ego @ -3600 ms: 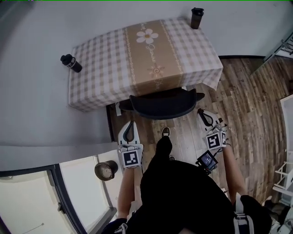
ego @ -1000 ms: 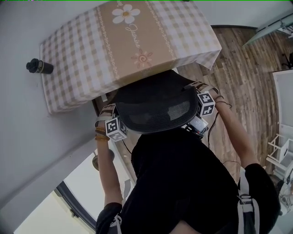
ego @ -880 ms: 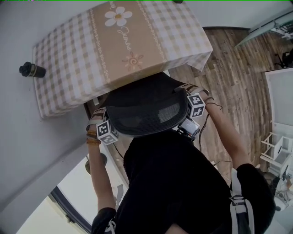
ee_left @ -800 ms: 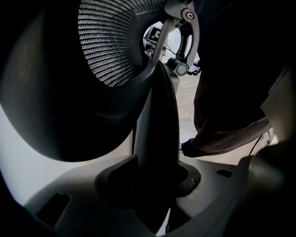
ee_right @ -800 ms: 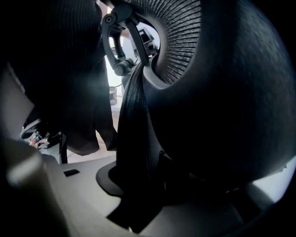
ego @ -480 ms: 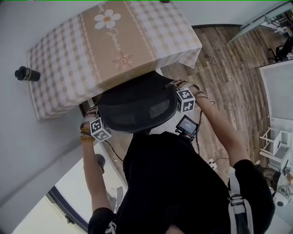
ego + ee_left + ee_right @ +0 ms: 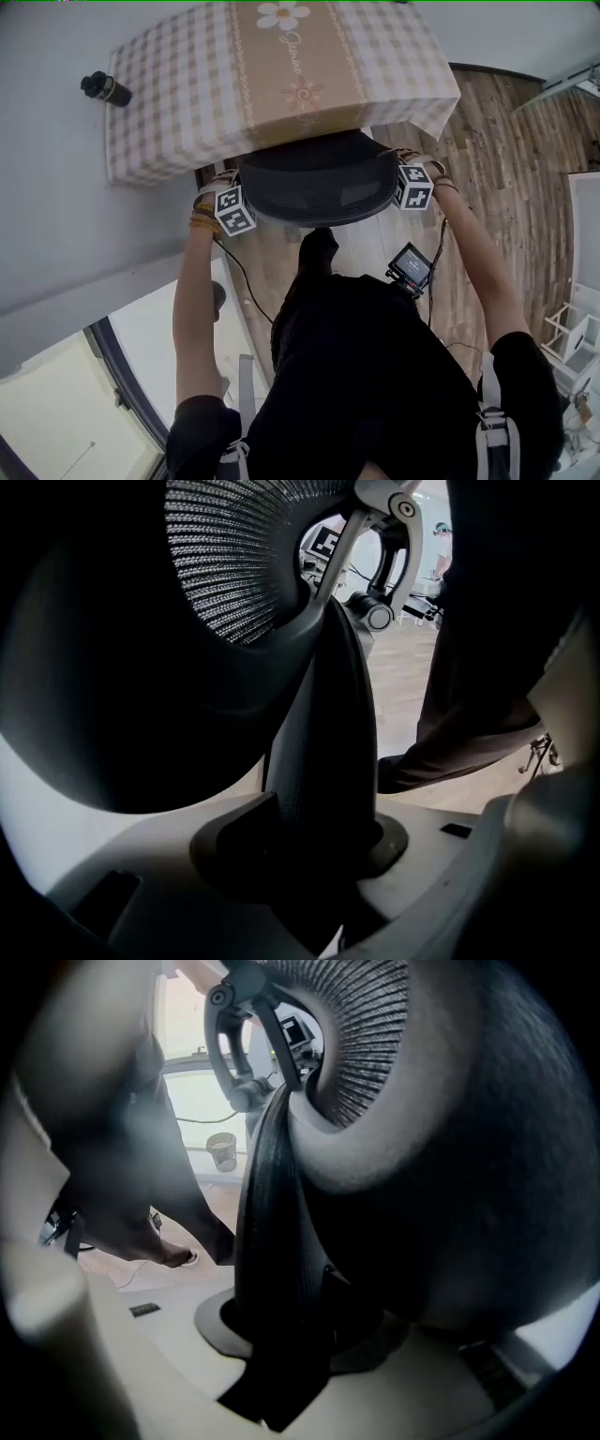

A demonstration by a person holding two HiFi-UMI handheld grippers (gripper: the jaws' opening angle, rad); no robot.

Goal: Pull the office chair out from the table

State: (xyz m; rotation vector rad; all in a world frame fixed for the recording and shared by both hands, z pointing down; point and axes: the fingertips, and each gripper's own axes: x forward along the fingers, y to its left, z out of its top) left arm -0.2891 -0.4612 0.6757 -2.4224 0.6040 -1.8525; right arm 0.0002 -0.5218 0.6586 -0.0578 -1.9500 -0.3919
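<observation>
Your chair (image 7: 319, 187) is black mesh; your tablecloth (image 7: 178, 103) beige-and-white check with a tan daisy band; floor (image 7: 506, 159) brown planks.

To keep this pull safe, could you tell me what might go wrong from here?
The left gripper and right gripper pinch only the thin backrest rim of the office chair, so a tug may slip them off. The person's foot sits right behind the chair and could be rolled over. The tablecloth hem nearby might snag.
</observation>
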